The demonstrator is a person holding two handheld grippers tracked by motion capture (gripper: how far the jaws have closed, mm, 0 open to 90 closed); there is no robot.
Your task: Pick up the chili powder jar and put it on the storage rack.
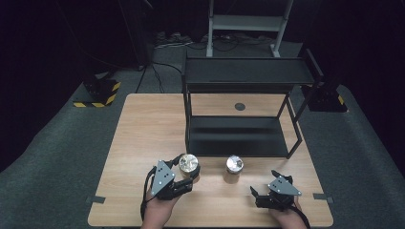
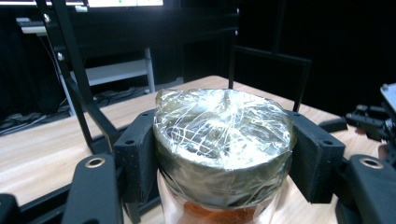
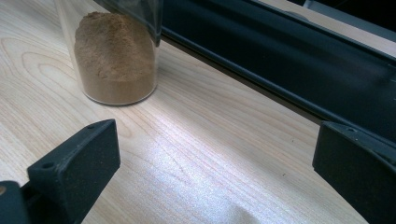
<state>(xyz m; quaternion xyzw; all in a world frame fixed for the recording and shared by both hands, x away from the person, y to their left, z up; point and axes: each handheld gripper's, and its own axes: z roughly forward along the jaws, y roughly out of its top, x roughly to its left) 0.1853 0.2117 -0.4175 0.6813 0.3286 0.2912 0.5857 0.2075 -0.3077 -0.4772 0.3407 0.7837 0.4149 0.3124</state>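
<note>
The left tongs [image 2: 224, 154] are clamped on the wrapped lid of a jar [image 2: 223, 140] of brown powder, at the counter's [image 1: 143, 133] near left. The film looks slippery and the clear body possibly glass, so gripping the rigid lid suits. The right tongs [image 3: 215, 158] gape empty (a second jar [image 3: 116, 60] stands ahead), before the black shelf rack [image 1: 241, 136].

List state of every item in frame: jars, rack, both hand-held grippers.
left jar: lid on, film-wrapped, clamped at the lid, upright
right jar: lid on, upright on the table, free, brown powder inside
rack: upright on the table, both shelves bare
left hand-held gripper: shut on the left jar
right hand-held gripper: open, nothing between the jaws, short of the right jar
table: carries the rack and the right jar
</note>
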